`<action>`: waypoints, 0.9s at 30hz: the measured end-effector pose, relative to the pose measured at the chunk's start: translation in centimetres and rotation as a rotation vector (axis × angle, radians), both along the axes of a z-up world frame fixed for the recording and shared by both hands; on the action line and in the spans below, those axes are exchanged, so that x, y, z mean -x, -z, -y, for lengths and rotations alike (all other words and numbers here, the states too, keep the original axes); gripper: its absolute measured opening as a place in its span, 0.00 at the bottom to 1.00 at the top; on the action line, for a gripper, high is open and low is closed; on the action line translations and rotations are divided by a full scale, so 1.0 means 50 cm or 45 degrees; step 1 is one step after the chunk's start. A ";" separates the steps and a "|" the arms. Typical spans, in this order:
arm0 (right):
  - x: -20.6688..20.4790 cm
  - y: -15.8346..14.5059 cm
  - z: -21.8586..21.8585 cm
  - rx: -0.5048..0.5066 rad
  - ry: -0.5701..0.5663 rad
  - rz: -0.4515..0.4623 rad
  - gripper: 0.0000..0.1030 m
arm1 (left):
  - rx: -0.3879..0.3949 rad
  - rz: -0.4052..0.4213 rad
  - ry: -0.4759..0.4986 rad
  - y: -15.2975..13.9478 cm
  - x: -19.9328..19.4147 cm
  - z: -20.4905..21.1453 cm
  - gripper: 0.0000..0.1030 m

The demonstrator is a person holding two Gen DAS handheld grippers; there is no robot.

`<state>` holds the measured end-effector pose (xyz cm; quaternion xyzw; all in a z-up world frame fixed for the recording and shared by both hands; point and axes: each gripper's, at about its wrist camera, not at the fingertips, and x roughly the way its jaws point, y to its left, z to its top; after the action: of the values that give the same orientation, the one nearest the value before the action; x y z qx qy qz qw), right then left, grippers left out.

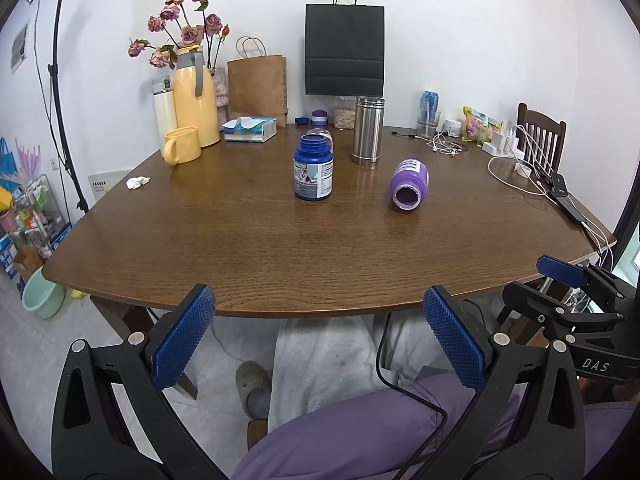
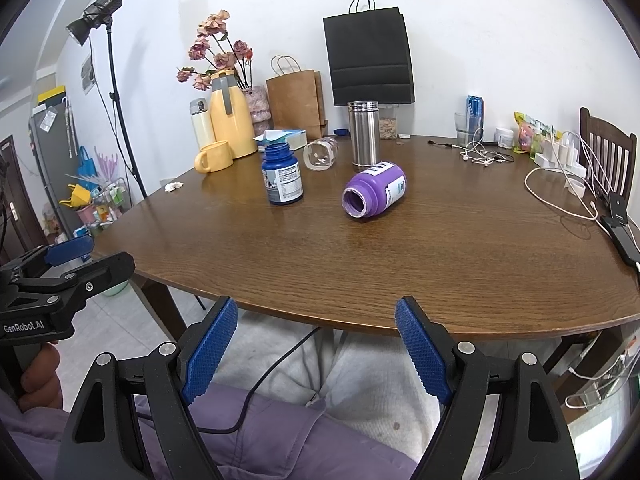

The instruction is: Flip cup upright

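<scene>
A purple bottle-like cup (image 1: 409,185) lies on its side on the brown table (image 1: 280,248), its open mouth facing me; it also shows in the right wrist view (image 2: 374,195). A clear jar (image 2: 320,153) lies on its side behind it, mostly hidden behind the blue jar in the left wrist view (image 1: 321,134). A blue jar (image 1: 313,173) (image 2: 282,179) and a steel tumbler (image 1: 368,131) (image 2: 364,136) stand upright. My left gripper (image 1: 318,336) and my right gripper (image 2: 316,350) are open and empty, held off the table's near edge above my lap.
A yellow mug (image 1: 182,145), yellow jug (image 1: 196,98), white flask (image 1: 164,108), tissue box (image 1: 250,129) and paper bags (image 1: 344,50) stand along the back. Cables, earphones and chargers (image 1: 520,160) lie at the right. A crumpled tissue (image 1: 137,182) lies at the left. A chair (image 1: 540,136) stands at the right.
</scene>
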<state>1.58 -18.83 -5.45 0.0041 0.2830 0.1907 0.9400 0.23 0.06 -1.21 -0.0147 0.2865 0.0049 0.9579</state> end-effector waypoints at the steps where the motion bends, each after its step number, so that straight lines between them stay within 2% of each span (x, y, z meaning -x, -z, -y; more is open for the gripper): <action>1: 0.000 0.000 0.000 -0.001 -0.001 0.000 0.83 | 0.000 0.000 0.001 0.000 0.000 0.000 1.00; 27: 0.000 0.002 -0.001 -0.002 0.001 -0.001 0.83 | -0.001 -0.008 0.000 0.009 0.003 0.002 1.00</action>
<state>1.59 -18.79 -5.54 0.0049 0.2832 0.1904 0.9400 0.10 -0.03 -1.66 -0.0143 0.2895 0.0051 0.9571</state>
